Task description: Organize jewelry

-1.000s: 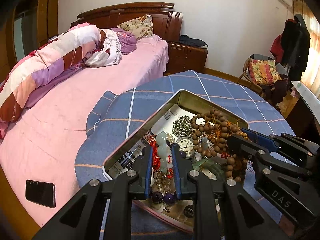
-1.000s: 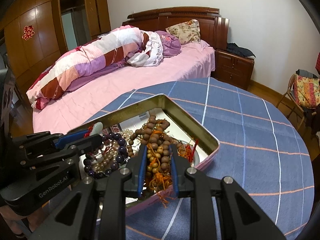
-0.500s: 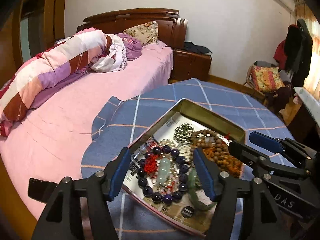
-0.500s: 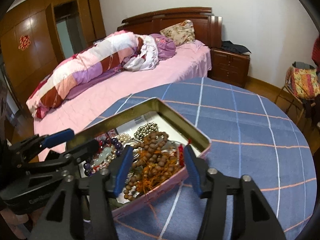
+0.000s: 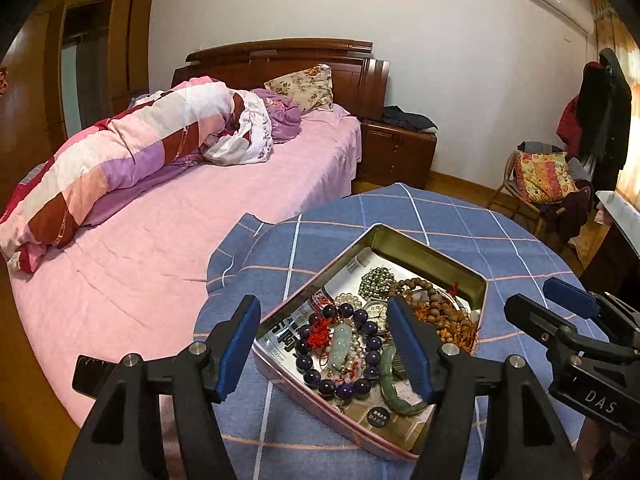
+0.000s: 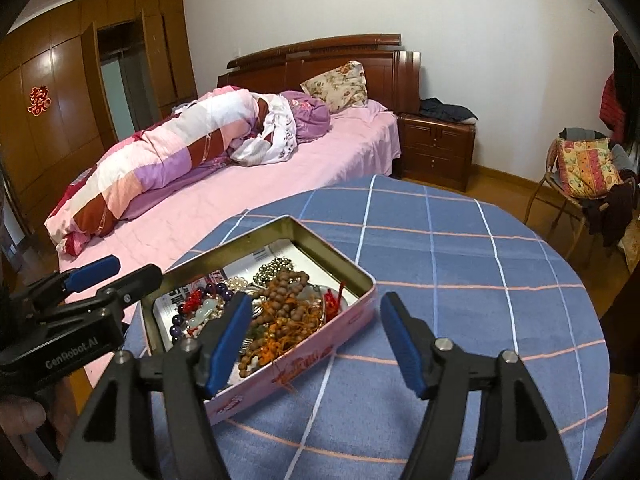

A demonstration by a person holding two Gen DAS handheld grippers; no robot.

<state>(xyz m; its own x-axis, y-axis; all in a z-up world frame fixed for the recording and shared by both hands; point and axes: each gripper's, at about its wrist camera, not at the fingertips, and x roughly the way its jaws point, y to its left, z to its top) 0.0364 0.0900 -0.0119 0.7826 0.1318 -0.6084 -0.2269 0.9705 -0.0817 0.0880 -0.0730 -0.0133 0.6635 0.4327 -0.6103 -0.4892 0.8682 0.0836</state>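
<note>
The left gripper (image 5: 324,344) is released, its blue-padded fingers spread wide and grasping nothing, hovering over the near end of the shallow rectangular metal tin with pink outer walls (image 5: 430,246). The right gripper (image 6: 316,340) is likewise released and empty, its left finger over the tin's near edge and its right finger over bare cloth.

The tin rests on the round bench covered in blue checked cloth (image 6: 460,264). Inside it, on printed paper, lies a bracelet of large dark purple beads (image 5: 340,360) ringing a pale green jade pendant with red cord (image 5: 340,346). A green jade bangle (image 5: 394,388) sits beside them, and a heap of brown wooden beads with orange tassels (image 6: 286,306) lies further in. A small cluster of silvery metal beads (image 5: 376,280) is nearest the far corner.

Beyond the bench stands the pink-sheeted bed with a rolled patchwork quilt (image 5: 160,240).
</note>
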